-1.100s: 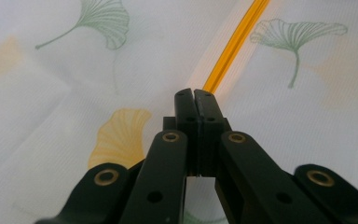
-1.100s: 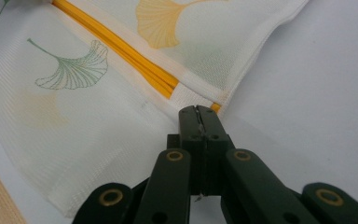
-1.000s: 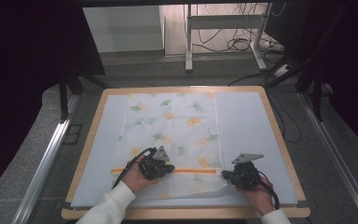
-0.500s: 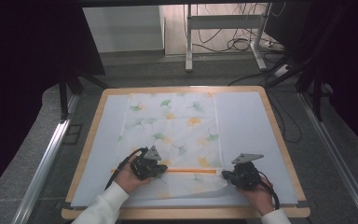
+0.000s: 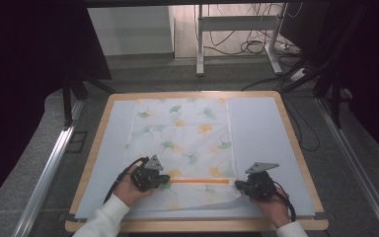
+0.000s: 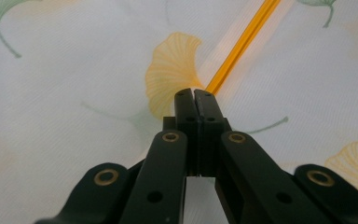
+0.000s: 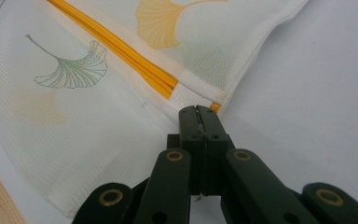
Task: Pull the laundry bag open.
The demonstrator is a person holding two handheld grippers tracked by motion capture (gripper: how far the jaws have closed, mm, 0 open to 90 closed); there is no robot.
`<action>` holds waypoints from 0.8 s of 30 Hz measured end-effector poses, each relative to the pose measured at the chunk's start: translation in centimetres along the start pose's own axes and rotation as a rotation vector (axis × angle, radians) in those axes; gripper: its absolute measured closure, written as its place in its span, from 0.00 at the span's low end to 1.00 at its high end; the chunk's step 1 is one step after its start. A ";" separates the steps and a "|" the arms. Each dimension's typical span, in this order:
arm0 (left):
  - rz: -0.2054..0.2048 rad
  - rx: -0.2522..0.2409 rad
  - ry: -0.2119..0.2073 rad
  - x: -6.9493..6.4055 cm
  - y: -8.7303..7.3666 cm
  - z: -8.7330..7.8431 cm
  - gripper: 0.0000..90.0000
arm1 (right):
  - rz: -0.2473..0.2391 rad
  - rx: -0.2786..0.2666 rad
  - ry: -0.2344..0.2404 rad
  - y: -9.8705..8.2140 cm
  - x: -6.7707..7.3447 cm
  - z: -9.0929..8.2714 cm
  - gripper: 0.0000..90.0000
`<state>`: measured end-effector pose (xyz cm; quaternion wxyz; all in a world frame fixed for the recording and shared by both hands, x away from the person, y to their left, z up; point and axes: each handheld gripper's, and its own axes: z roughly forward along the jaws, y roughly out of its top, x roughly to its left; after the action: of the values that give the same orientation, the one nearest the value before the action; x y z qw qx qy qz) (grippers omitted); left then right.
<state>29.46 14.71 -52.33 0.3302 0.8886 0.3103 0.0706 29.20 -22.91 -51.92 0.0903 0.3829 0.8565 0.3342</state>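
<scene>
A white mesh bag (image 5: 187, 133) printed with ginkgo leaves lies flat on a pale blue mat (image 5: 261, 128). An orange zipper (image 5: 200, 181) runs across its near end. My left gripper (image 5: 165, 181) is shut on the zipper's left part; in the left gripper view the orange zipper (image 6: 242, 42) runs out from the closed tips (image 6: 195, 93). My right gripper (image 5: 238, 185) is shut on the bag's edge at the zipper's right end (image 7: 198, 109), where the fabric is lifted a little. What sits between the left jaws is hidden.
The mat covers a wooden table (image 5: 192, 94) with a raised rim. Bare mat lies on both sides of the bag. Beyond the table are a dark floor, metal rails (image 5: 49, 168) and a stand with cables (image 5: 237, 29).
My left gripper has slid a little to the left along the zipper, leaving a longer orange stretch between the two grippers. The right gripper has held still.
</scene>
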 end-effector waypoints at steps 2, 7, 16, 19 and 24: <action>-0.004 -0.001 0.003 0.1 -0.3 -0.2 1.00 | 0.000 0.000 0.000 0.0 0.0 0.0 0.99; -0.016 0.001 0.006 0.4 -0.7 -0.6 1.00 | 0.005 0.000 0.005 0.0 0.0 0.0 0.99; -0.027 0.007 0.024 0.9 -1.5 -1.2 1.00 | 0.007 0.001 0.009 0.0 -0.1 0.0 0.99; -0.031 0.009 0.030 1.0 -1.6 -1.4 1.00 | 0.007 0.000 0.009 0.0 -0.1 0.0 0.99; -0.037 0.010 0.032 1.1 -1.8 -1.5 1.00 | 0.006 0.001 0.010 0.0 -0.1 0.0 0.99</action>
<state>28.93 17.32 -52.38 0.3219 0.8831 0.3324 0.0773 29.27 -22.99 -51.92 0.0848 0.3840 0.8559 0.3360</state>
